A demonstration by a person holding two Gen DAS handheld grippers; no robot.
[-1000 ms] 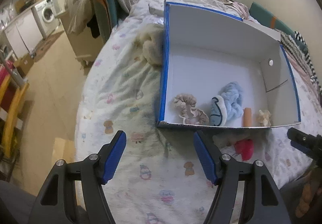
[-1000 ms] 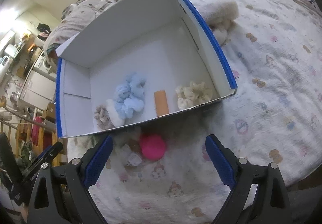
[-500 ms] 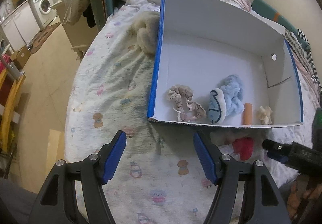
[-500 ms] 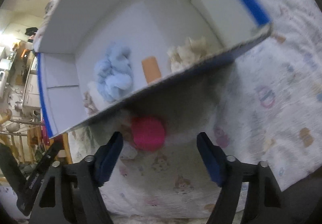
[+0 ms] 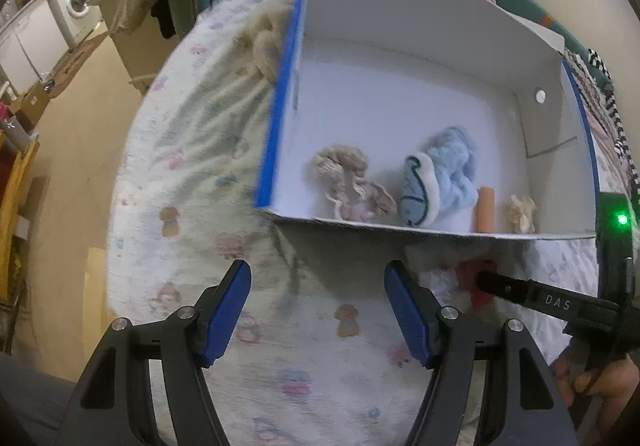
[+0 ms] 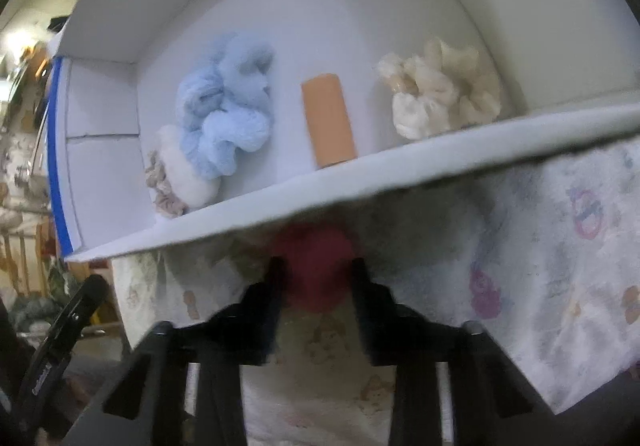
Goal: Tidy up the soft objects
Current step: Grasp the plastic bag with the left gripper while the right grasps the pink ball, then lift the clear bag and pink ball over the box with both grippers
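White lettering "DAS" marks the right gripper (image 6: 316,266), whose jaws have just been closing around a pink pom-pom (image 6: 316,270) on the bedsheet (image 5: 192,173) beside the box's (image 5: 400,45) near wall. Left gripper (image 5: 318,310) hovers half-open, empty, over the sheet.

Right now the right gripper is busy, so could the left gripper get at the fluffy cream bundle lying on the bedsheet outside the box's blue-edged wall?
Probably yes. The left gripper is open and empty over bare bedsheet; the cream bundle lies uncovered beside the box.
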